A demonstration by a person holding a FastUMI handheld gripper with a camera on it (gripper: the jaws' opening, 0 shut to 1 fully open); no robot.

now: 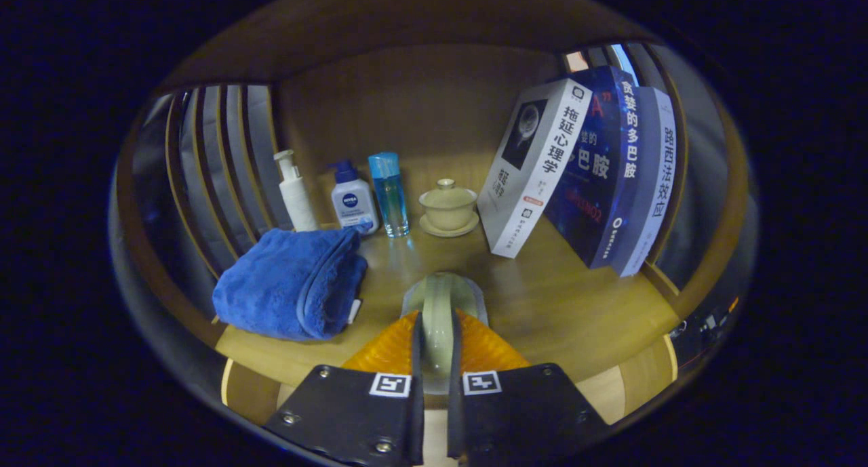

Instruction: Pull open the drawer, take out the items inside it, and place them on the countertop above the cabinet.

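The pale green cup (437, 318) stands on edge between the fingers, its thin rim pointing away toward the back wall. It hangs just over the wooden countertop (556, 304), near a blue towel (291, 284), bottles (352, 199), a lidded cup (447, 206) and leaning books (590, 169). The claw (436, 358) is nearly closed, pinching the cup from both sides.

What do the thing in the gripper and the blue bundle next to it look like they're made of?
The pale green piece clamped in the gripper looks like glazed ceramic: smooth, with a soft sheen, matching the lidded cup behind. The blue towel looks like plush microfibre: fuzzy, matte, folded.
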